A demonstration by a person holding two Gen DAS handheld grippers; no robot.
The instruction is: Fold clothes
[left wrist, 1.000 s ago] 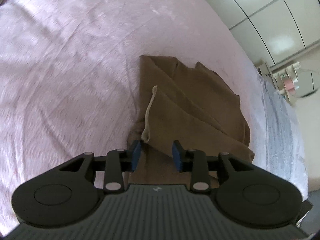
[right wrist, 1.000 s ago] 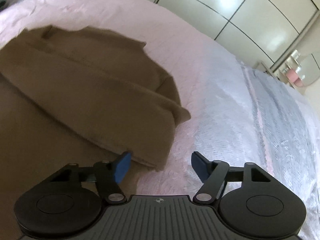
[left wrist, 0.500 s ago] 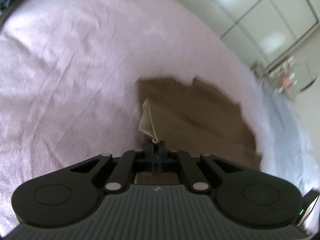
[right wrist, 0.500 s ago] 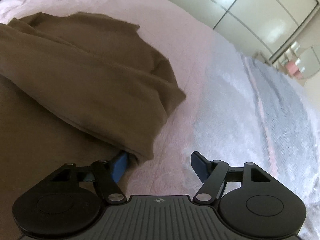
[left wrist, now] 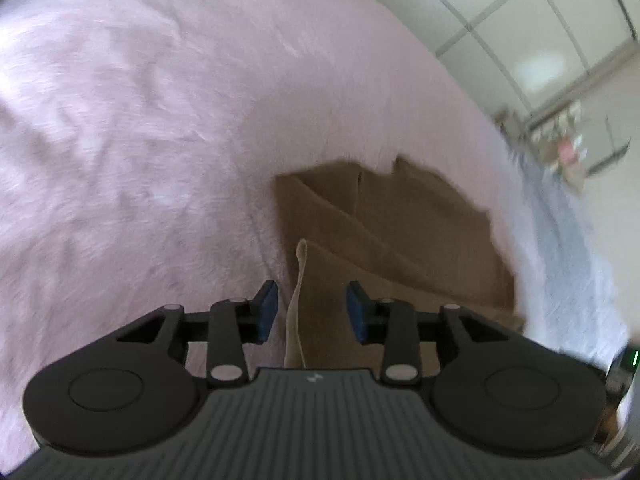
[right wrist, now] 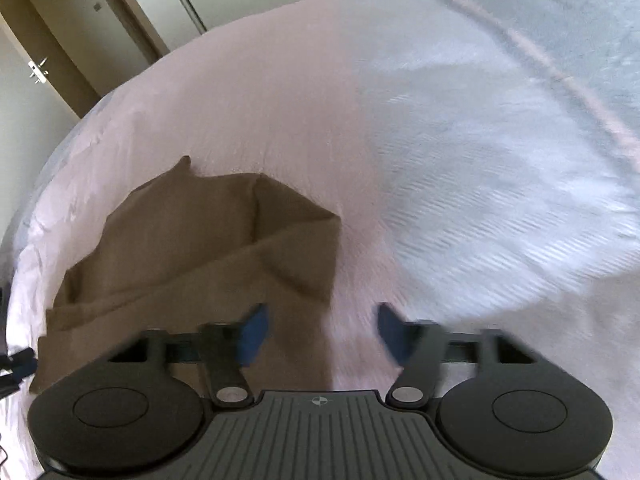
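Observation:
A brown garment (left wrist: 396,240) lies folded in layers on the pink bedspread (left wrist: 140,140). Its pale drawstring (left wrist: 298,292) runs up between the fingers of my left gripper (left wrist: 312,308), which stands open just above the garment's near left edge. In the right wrist view the same brown garment (right wrist: 208,248) lies rumpled at the lower left. My right gripper (right wrist: 320,332) hangs open over its right edge, the left finger above the cloth and the right finger above bare bedding. Nothing is held by either gripper.
White wardrobe doors (left wrist: 520,28) stand beyond the bed, with a small table of clutter (left wrist: 560,148) at the right. A wooden door (right wrist: 52,52) with a handle shows at the upper left. A grey-white quilt (right wrist: 500,160) covers the bed's right side.
The left gripper, shut on the drawstring half a second ago, has opened and let it go. The right gripper has lifted away and swung, so the garment now sits lower left.

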